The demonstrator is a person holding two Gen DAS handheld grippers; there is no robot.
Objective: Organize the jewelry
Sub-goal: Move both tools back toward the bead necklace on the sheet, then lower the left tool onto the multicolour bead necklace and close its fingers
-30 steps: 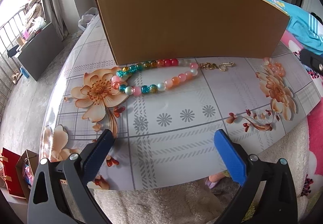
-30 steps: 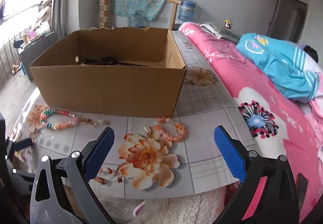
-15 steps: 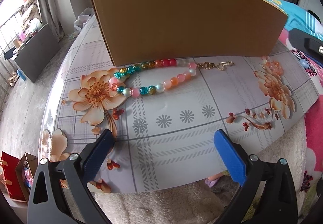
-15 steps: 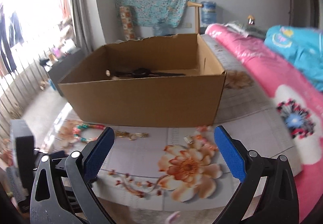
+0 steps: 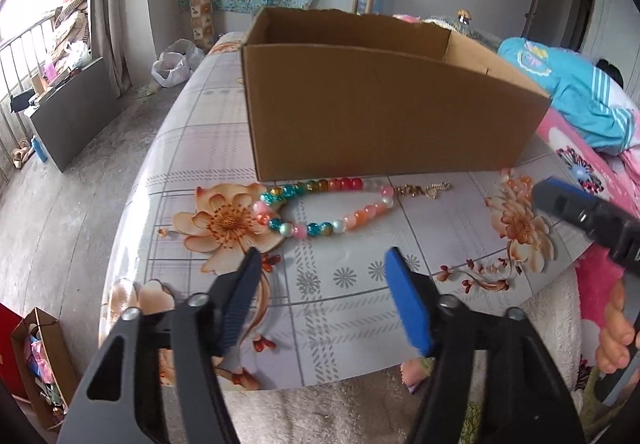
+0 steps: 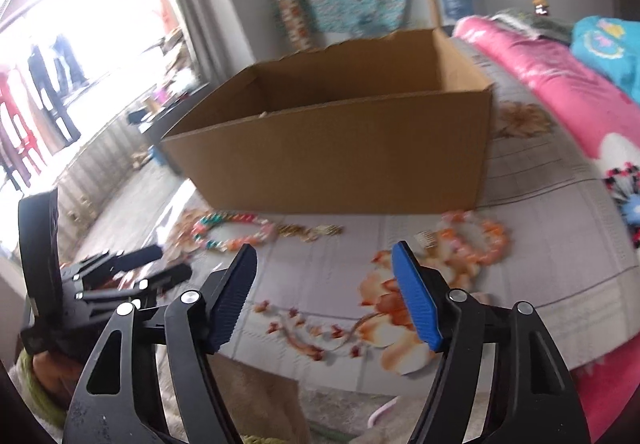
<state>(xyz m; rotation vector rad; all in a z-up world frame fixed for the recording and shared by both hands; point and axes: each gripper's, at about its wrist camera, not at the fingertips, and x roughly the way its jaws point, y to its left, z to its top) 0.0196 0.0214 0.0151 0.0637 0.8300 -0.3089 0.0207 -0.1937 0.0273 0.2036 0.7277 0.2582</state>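
The multicoloured bead bracelet (image 5: pixel 326 205) lay on the table (image 5: pixel 352 308) above the left claw (image 5: pixel 320 274), clear of it. Both claws, left and right (image 6: pixel 325 270), had just been closing, grasping nothing. The peach bracelet (image 6: pixel 474 240) sat upper right of the right claw.

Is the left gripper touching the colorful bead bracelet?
Apart. In the left wrist view, the left gripper hangs short of the colorful bead bracelet, with bare patterned tablecloth showing between them, and nothing sits between its jaws.
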